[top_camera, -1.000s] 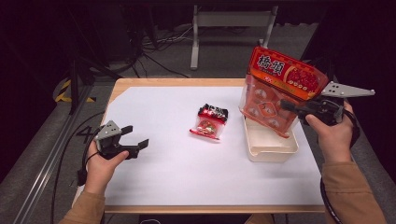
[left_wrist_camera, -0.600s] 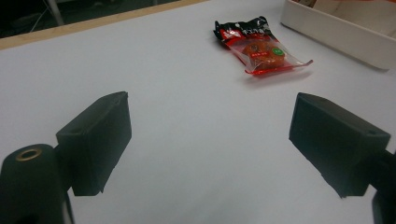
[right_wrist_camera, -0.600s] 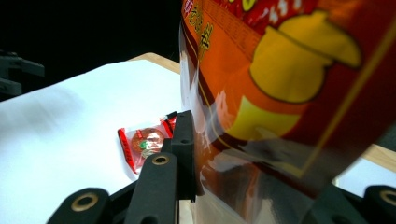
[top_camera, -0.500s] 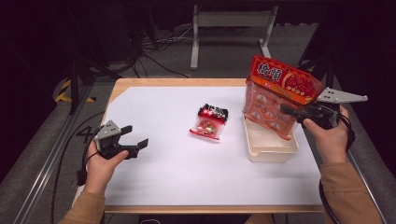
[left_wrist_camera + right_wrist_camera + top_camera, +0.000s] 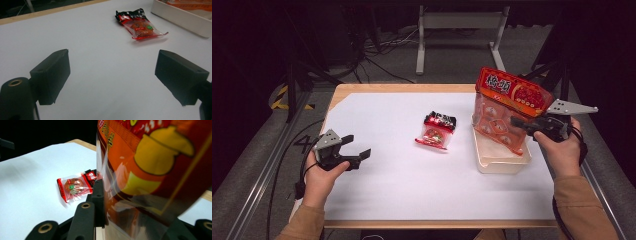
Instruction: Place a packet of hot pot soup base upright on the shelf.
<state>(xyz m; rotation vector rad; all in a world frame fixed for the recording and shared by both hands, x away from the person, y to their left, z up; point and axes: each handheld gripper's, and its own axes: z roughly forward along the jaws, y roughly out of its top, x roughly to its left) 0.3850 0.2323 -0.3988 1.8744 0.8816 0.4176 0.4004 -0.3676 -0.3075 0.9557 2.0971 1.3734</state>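
High view, l to r, w/ the white tray (image 5: 501,162) as landmark: left hand-held gripper (image 5: 354,150) far left of tray, jaws wide, empty. Small snack pack (image 5: 436,131) lies on surface just left of tray. Right hand-held gripper (image 5: 518,122) clamps big red bag (image 5: 507,107), bottom reaching into tray. Not released yet; small pack left. Vs earlier: bag has dropped lower.

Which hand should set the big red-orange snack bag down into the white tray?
Right: the right gripper already clamps the big red-orange plastic snack bag over the white rectangular tray. The left gripper sits open, far off.
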